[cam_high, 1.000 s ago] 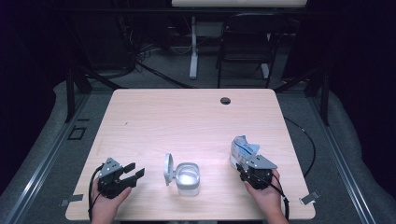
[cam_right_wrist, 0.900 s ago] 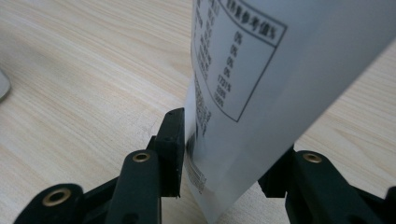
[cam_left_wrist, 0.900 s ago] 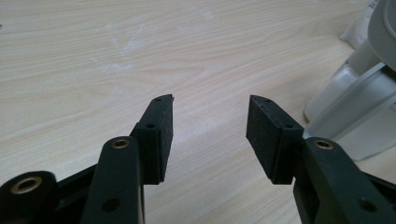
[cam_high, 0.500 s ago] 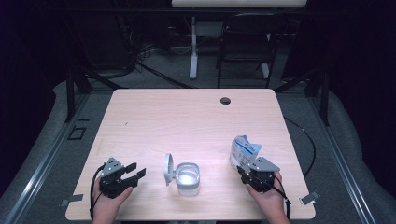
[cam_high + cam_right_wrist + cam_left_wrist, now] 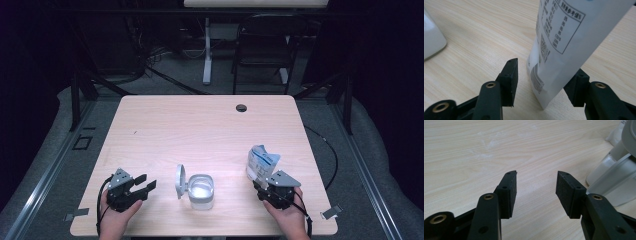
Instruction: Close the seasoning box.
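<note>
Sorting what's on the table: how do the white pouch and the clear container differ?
The pouch is opaque, printed and stands tall between the right tool's open jaws; the container is see-through, squat, lid flipped open, and nothing grips it. Both rest on the table near its front edge.

1. The left tool is black, with a grey three-cornered plate on top and a black cable looping off its outer side.
2. The right tool is the same build: black body, grey plate, black cable trailing off behind it.
3. Seen close, each jaw is a matte black bar ending in a flat rectangular pad, with brass-coloured rivets at the pivots and small screw holes.
</note>
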### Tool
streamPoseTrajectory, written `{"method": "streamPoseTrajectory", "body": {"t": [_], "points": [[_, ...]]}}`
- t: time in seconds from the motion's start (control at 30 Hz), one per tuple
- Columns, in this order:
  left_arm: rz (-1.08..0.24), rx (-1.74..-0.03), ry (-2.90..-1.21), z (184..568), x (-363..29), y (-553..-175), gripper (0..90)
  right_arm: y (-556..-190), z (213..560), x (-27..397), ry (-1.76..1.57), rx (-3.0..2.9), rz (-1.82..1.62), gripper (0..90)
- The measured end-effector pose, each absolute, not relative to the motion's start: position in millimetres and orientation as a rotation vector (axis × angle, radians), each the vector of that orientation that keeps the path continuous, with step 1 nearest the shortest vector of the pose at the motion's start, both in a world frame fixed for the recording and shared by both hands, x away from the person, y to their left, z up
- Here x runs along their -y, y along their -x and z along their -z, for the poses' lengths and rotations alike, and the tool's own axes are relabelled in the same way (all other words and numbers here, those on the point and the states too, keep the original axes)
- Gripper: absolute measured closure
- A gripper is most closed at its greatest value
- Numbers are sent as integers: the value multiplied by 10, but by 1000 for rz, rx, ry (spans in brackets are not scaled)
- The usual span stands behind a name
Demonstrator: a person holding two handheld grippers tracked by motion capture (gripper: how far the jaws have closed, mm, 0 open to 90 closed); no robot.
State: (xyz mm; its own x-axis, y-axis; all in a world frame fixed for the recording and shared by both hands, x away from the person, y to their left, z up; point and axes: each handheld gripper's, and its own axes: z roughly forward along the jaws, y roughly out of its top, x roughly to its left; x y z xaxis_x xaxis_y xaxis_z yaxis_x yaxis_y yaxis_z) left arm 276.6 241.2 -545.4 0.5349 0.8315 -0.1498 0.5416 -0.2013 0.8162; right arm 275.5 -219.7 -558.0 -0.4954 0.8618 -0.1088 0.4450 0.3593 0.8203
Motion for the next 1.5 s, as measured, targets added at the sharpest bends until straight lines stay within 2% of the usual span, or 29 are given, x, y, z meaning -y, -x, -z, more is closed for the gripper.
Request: {"method": "streamPoseTrajectory", "body": {"t": [0.6,0.9,1.23,1.5], "points": [[-407,-1105,-1874,5405,-2368,-2733,522,-2614,5554,2310,-1148,-2055,-1052,453],[-396,-1043,-1884,5277,-2249,-2662,567,-2577,5509,2299,-1158,-2056,-1103,452],[-380,-972,-1913,5165,-2121,-2611,678,-2572,5537,2281,-1151,-2073,-1083,452],[-372,-949,-1931,5091,-2073,-2568,832,-2573,5539,2279,-1151,-2077,-1076,452]]}}
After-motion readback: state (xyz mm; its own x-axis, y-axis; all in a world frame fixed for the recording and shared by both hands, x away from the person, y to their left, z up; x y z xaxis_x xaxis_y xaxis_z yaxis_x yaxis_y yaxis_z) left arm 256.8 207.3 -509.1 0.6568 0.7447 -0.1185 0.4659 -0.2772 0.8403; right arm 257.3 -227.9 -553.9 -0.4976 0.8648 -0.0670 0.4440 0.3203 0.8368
